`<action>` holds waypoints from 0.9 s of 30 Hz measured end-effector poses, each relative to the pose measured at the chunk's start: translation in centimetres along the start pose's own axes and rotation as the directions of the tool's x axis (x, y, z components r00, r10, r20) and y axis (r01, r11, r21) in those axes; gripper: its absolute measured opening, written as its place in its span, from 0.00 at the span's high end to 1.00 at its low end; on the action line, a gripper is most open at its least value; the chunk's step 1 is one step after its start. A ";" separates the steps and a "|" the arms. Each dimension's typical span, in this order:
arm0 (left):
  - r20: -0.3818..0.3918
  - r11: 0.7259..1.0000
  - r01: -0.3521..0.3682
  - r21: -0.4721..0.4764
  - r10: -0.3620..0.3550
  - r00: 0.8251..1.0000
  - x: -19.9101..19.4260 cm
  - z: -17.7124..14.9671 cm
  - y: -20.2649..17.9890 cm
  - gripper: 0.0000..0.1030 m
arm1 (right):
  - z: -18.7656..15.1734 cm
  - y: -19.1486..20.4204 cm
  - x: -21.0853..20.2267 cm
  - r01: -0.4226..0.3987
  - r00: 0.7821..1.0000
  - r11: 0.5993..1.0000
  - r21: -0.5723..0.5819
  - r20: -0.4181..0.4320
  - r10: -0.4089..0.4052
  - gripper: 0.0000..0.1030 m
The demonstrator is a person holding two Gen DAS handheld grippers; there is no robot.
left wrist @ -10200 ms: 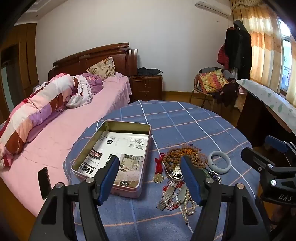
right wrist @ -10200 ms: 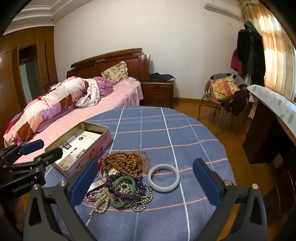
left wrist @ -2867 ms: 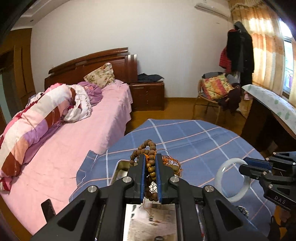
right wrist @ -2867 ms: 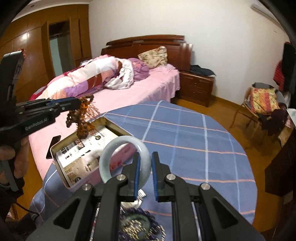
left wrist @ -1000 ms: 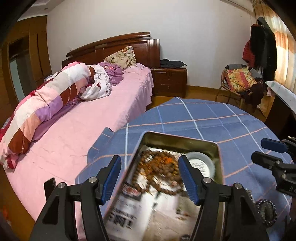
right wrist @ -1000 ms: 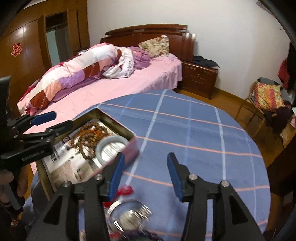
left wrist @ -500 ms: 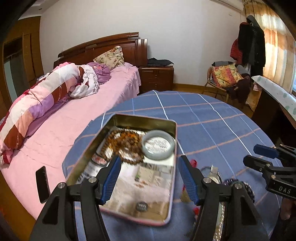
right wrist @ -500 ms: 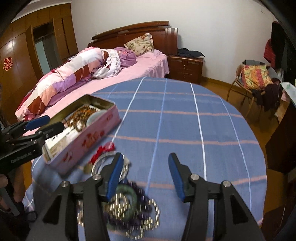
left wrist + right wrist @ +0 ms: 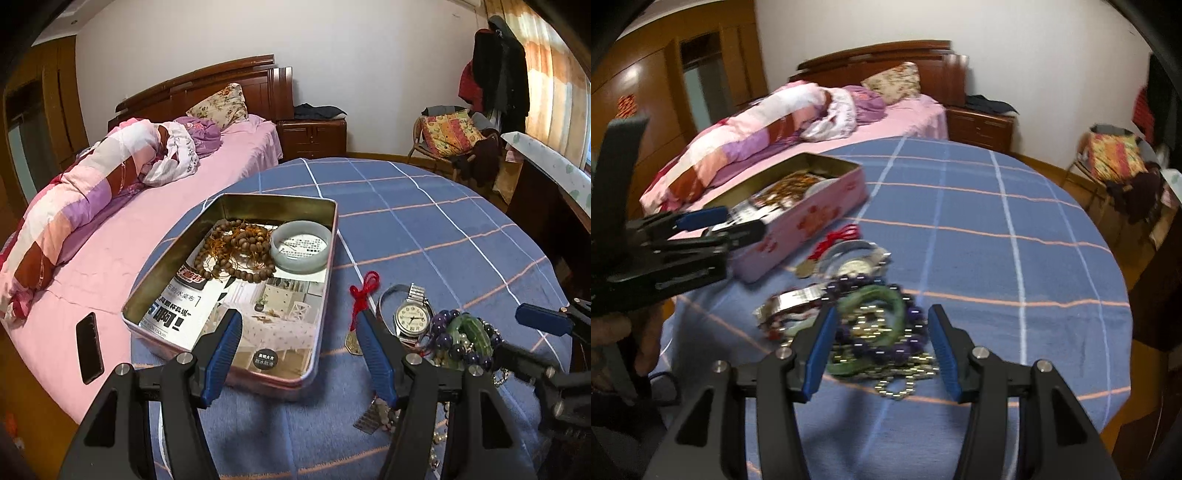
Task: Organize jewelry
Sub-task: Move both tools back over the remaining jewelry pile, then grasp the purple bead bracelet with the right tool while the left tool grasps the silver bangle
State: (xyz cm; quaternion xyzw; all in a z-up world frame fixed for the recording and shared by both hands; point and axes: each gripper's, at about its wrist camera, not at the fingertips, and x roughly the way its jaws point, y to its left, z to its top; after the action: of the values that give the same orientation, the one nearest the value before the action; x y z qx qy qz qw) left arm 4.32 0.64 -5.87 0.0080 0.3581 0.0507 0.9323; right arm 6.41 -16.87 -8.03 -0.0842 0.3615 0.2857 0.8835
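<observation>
An open pink tin [image 9: 162, 277] [image 9: 812, 218] sits on the blue checked round table [image 9: 424, 221]. Inside lie a brown wooden bead string [image 9: 236, 251] and a pale jade bangle [image 9: 301, 249]. To its right lies a jewelry pile: a silver wristwatch [image 9: 412, 317], a red knotted cord with a medal [image 9: 364, 291], purple beads [image 9: 864, 284] and a green bracelet [image 9: 471, 328] [image 9: 875, 299]. My left gripper [image 9: 299, 350] is open and empty over the tin's near right corner. My right gripper [image 9: 881, 347] is open and empty, low over the pile.
A pink bed with a rolled quilt [image 9: 85, 195] lies left of the table; a black phone [image 9: 89, 347] rests on it. A nightstand [image 9: 314, 136] and a chair with cushions [image 9: 454, 136] stand at the far wall. A dark desk [image 9: 546, 192] stands at the right.
Both grippers have pulled back from the tin. The left one now hovers over the tin's near corner. The right one has dropped lower and closer to the jewelry pile.
</observation>
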 end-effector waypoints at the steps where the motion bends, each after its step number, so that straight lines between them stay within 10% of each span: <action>1: -0.001 1.000 0.001 -0.003 -0.001 1.000 0.0 -0.1 0.0 0.37 | -0.1 0.3 0.2 -0.004 1.000 1.000 -0.012 0.000 0.004 0.48; 8: -0.022 0.999 0.026 -0.025 -0.027 0.999 0.2 -0.8 0.0 0.37 | -0.9 1.0 2.2 -0.010 0.999 0.999 -0.031 -0.042 0.009 0.50; 14: -0.017 0.999 0.051 -0.018 -0.052 0.999 -0.1 -0.8 -0.6 0.37 | -0.9 1.2 2.1 -0.019 1.000 0.999 -0.039 -0.020 0.018 0.83; 27: -0.017 0.992 0.098 0.084 -0.096 0.995 1.0 0.3 -4.7 0.37 | -0.2 -2.1 1.0 0.128 0.989 0.991 0.028 0.065 -0.130 0.85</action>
State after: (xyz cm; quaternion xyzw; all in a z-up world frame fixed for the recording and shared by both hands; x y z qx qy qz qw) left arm 5.63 -3.93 -6.55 0.0299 0.3661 -0.0099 0.9300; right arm 8.01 -18.24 -9.01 -0.0874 0.3289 0.2263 0.9127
